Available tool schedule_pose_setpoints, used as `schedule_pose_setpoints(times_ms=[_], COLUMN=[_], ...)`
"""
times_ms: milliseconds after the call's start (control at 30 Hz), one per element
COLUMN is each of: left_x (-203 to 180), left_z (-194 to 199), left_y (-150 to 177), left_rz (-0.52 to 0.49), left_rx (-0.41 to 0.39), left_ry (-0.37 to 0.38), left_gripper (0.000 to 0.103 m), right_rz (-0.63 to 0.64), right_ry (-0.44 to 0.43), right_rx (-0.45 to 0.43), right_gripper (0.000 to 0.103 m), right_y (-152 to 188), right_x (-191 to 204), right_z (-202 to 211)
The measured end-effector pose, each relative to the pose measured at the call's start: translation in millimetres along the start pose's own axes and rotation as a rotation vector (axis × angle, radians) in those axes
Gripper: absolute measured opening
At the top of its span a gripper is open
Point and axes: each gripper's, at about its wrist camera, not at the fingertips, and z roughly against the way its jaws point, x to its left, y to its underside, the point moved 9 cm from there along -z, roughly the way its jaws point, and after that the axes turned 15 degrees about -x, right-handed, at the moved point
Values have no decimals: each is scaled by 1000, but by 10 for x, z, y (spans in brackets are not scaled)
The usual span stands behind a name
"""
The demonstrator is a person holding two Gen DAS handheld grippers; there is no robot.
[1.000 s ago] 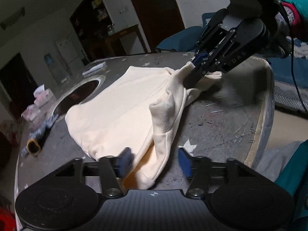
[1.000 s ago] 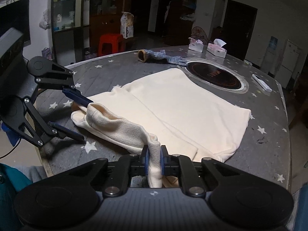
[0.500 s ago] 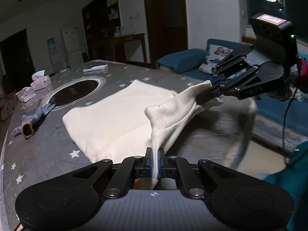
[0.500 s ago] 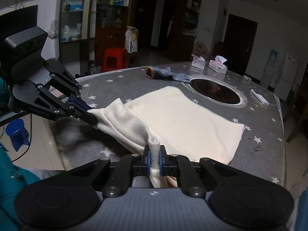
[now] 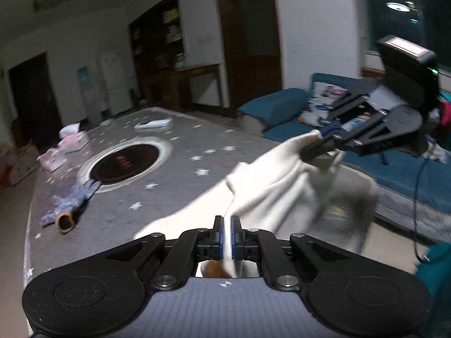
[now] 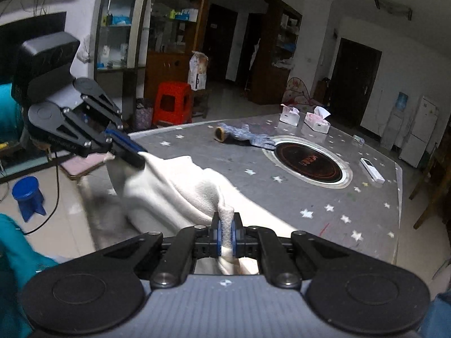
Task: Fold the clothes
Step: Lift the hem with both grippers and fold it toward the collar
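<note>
Cloth (image 5: 270,194), a cream garment, hung lifted between both claws at the near edge of the worktop (image 5: 180,174), only its far part trailing on the surface. A second earlier it lay flat there, the left claw (image 5: 227,232) spread beside it; now that claw was pressed together on one end, and the right claw (image 6: 225,229) pinched the other. The lift likely opened a fold. The left view showed a blue sofa (image 5: 394,169); the right view alone showed a red stool (image 6: 173,102), tissue boxes (image 6: 317,121) and a remote (image 6: 372,170). Both showed the glove (image 6: 242,138) beside the inset hob (image 6: 308,162).
</note>
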Motion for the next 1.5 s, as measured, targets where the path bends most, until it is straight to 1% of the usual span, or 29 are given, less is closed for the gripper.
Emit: schedule_pose_setpoints(times_ms=[133, 233, 367, 467, 500, 533, 600, 733, 767, 900, 1000, 1100, 1267, 1333, 1433, 1500], left_x=[288, 504, 741, 840, 869, 891, 921, 981, 990, 979, 919, 791, 530, 498, 530, 553], left_z=[-390, -705, -1110, -1333, -1402, -1445, -1484, -1458, -1451, -1415, -1371, -1395, -1548, -1651, -1787, -1828], left_y=[-9, 60, 287, 475, 537, 586, 652, 676, 669, 615, 507, 416, 408, 459, 533, 534], left_rz=[0, 13, 36, 39, 39, 40, 40, 50, 54, 93, 113, 108, 110, 88, 81, 85], left_rx=[42, 80, 126, 159, 171, 178, 187, 181, 177, 171, 138, 122, 135, 156, 181, 179], left_ry=[-62, -119, -191, -236, -251, -261, -274, -300, -305, -311, -292, -241, -121, -119, -137, -141], left_gripper=[5, 5, 5, 5, 7, 8, 10, 12, 12, 13, 13, 13, 13, 13, 14, 15], right_rz=[32, 61, 43, 25, 4, -24, -79, -185, -200, -224, -231, -247, -248, -245, -253, -259], right_ry=[-5, 1, 46, 83, 99, 117, 156, 224, 224, 200, 209, 202, 122, 105, 117, 125], right_rx=[44, 73, 109, 135, 137, 136, 123, 94, 96, 127, 135, 116, 96, 100, 108, 114], right_gripper=[5, 5, 5, 7, 7, 9, 10, 10, 10, 10, 10, 10, 10, 11, 11, 11], right_y=[6, 36, 254, 430, 492, 555, 640, 701, 724, 855, 909, 864, 742, 736, 761, 777], right_x=[-269, -459, -657, -801, -842, -879, -958, -1110, -1108, -1017, -1025, -1040, -904, -870, -895, -912], right_z=[-412, -759, -1208, -1542, -1609, -1653, -1656, -1409, -1348, -1157, -1146, -1209, -1441, -1531, -1600, -1646])
